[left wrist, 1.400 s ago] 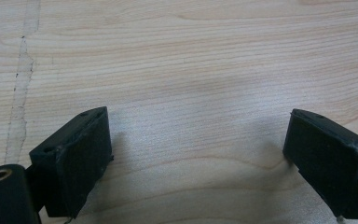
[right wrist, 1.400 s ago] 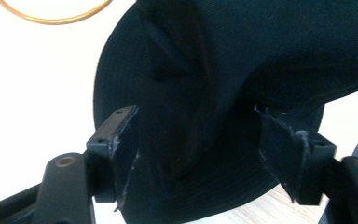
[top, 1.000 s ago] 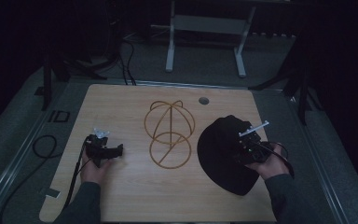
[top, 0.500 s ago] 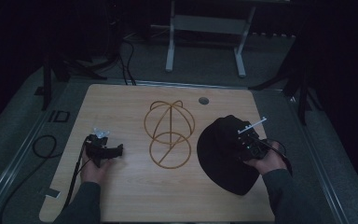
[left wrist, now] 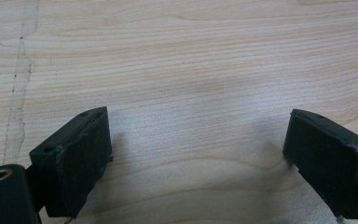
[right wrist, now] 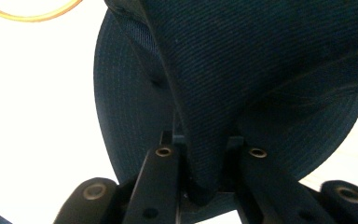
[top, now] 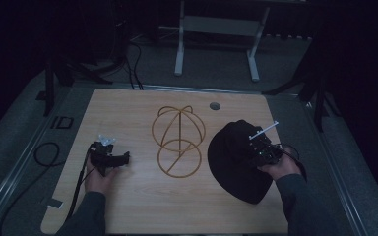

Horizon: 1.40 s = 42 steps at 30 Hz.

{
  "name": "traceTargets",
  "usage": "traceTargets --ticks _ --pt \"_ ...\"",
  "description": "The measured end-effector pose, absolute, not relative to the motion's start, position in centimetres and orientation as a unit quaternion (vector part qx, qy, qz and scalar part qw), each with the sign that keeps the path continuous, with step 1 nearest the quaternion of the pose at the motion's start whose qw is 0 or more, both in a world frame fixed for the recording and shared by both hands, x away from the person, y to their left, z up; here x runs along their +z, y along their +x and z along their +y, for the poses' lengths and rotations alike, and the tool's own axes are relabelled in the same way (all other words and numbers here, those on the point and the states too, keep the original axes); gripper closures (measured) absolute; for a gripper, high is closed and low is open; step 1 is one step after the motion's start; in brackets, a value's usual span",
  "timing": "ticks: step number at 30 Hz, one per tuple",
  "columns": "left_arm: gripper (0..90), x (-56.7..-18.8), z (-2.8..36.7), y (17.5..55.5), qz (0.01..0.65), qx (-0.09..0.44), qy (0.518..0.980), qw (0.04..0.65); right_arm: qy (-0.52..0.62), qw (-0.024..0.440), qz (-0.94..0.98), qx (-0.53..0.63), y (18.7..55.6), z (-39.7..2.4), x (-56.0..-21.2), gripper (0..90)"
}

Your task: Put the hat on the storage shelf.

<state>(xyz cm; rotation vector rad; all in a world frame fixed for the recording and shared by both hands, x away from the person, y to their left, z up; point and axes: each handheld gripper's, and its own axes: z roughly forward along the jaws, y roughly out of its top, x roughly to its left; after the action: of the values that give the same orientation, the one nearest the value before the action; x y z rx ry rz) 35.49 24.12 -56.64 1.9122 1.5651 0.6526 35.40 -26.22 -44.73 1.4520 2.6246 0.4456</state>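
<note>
On the table [top: 142, 216], the wire frame [top: 178, 141] lies in the middle. To its right lies the hat [top: 236, 162], near the table's right edge, with my right claw [top: 256, 150] on top of it, a fold of it between the jaws. My left claw [top: 120, 158] rests on the table left of the frame, well apart from it, jaws spread over bare wood.

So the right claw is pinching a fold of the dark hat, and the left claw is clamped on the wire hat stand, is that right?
Not quite. The right claw is indeed pinching a fold of the dark hat. But the left claw is open over bare table, as the left gripper view shows. In the high view it sits apart from the wire hat stand.
</note>
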Motion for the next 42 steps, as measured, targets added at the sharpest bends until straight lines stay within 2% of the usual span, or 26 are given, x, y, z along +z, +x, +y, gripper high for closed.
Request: traceTargets --ticks 7,42 --pt "7.9 -56.6 24.1 35.5 0.586 0.244 0.716 0.289 0.471 0.061 0.868 0.144 35.5 -26.2 -44.0 86.6" --pt "7.9 -56.7 24.1 35.5 0.587 0.244 0.715 0.290 0.416 0.087 0.895 0.138 36.5 -25.5 -39.7 87.0"
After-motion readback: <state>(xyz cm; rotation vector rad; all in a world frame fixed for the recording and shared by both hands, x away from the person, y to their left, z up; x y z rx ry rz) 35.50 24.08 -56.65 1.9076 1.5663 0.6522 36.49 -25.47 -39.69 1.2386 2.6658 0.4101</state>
